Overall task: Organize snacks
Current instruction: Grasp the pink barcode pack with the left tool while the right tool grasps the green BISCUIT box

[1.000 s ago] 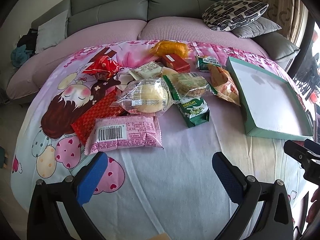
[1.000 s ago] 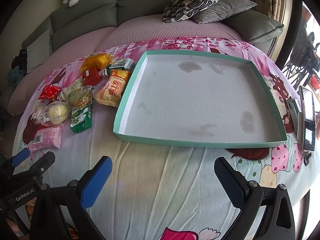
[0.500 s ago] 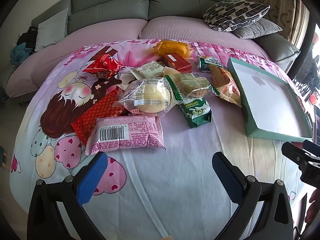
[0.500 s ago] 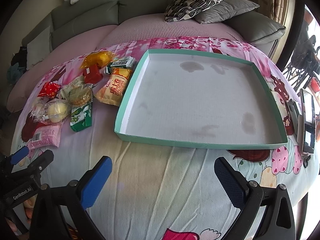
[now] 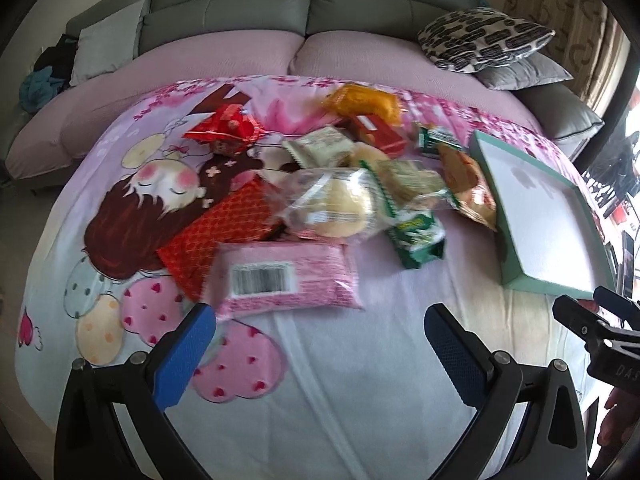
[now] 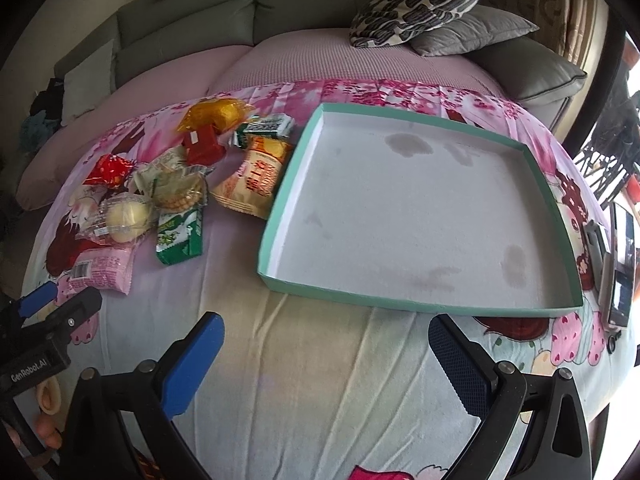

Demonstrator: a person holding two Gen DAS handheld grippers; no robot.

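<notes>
Left gripper (image 5: 320,354): we hold it low, its jaws spread wide, blue pads (image 5: 184,356) facing inward, nothing between them. Right gripper (image 6: 326,358): likewise gaping and unloaded, level beside the left, our fingers (image 6: 48,398) partly visible behind.

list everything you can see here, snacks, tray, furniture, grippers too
pink packet: 1, pink with barcode, nearest the left gripper
red patterned packet: 1, red, left of the pile
bun: 1, pale, in a clear bag, pile centre
green biscuit packet: 1, green, right of the bun
orange bag: 1, orange, far side of the pile
red box: 1, red, beside the orange bag
tray: 1, teal rim, white inside, no snacks in it
patterned pillow: 1, black and white, on the sofa
left gripper: 1, blue pads, open
right gripper: 1, blue pads, open
</notes>
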